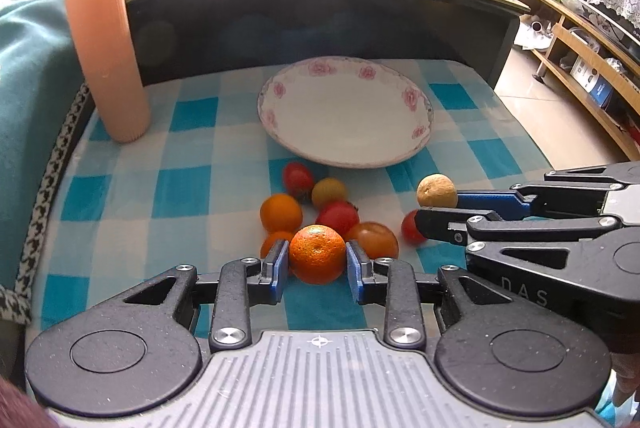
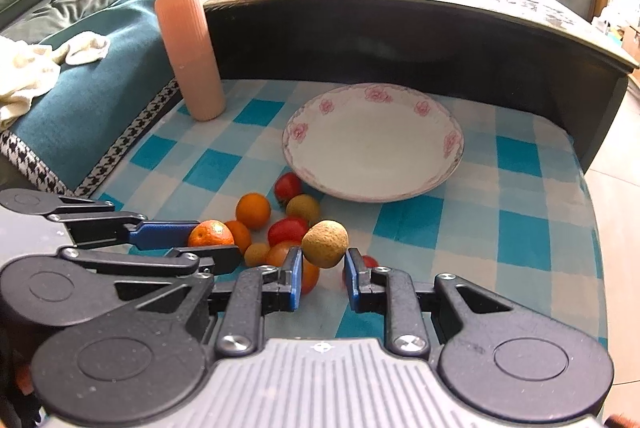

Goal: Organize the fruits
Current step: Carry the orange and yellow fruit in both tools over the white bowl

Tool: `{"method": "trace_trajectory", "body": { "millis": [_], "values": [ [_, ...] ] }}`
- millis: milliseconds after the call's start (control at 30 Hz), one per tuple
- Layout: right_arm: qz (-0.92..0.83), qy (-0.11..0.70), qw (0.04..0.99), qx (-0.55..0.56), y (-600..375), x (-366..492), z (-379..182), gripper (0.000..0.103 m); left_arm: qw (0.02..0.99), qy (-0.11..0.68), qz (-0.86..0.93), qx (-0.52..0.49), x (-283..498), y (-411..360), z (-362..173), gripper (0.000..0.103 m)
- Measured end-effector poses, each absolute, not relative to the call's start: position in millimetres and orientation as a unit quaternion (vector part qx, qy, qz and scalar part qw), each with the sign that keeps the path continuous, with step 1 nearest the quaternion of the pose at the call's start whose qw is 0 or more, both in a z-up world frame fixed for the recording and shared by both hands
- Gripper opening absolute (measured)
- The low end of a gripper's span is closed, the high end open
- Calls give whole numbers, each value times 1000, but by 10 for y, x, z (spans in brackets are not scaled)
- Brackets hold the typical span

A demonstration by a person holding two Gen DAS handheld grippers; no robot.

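Jaws pinch tangerine [image 1: 317,254] — others, longan [image 2: 325,244]

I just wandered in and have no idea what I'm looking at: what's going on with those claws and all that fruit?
A person is sorting fruit with two hand-held claws. The left claw is shut on a small orange, and the right claw is shut on a brownish round fruit. More small fruits lie in a cluster on the checked cloth, just in front of a flowered plate, which has nothing on it yet.
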State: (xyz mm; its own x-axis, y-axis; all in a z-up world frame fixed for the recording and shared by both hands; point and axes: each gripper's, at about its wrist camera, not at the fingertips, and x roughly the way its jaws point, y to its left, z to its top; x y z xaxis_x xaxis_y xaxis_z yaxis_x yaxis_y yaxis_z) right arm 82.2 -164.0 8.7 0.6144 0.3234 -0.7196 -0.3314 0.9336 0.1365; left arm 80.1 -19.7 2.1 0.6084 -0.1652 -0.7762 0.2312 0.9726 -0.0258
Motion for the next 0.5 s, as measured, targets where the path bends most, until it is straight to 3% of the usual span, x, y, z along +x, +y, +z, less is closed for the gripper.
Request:
{"method": "trace_trajectory", "body": {
  "millis": [500],
  "values": [
    [161,387,908,7,-1732,987,171,37,902,411,-118,64,998,-319,122,36]
  ]
}}
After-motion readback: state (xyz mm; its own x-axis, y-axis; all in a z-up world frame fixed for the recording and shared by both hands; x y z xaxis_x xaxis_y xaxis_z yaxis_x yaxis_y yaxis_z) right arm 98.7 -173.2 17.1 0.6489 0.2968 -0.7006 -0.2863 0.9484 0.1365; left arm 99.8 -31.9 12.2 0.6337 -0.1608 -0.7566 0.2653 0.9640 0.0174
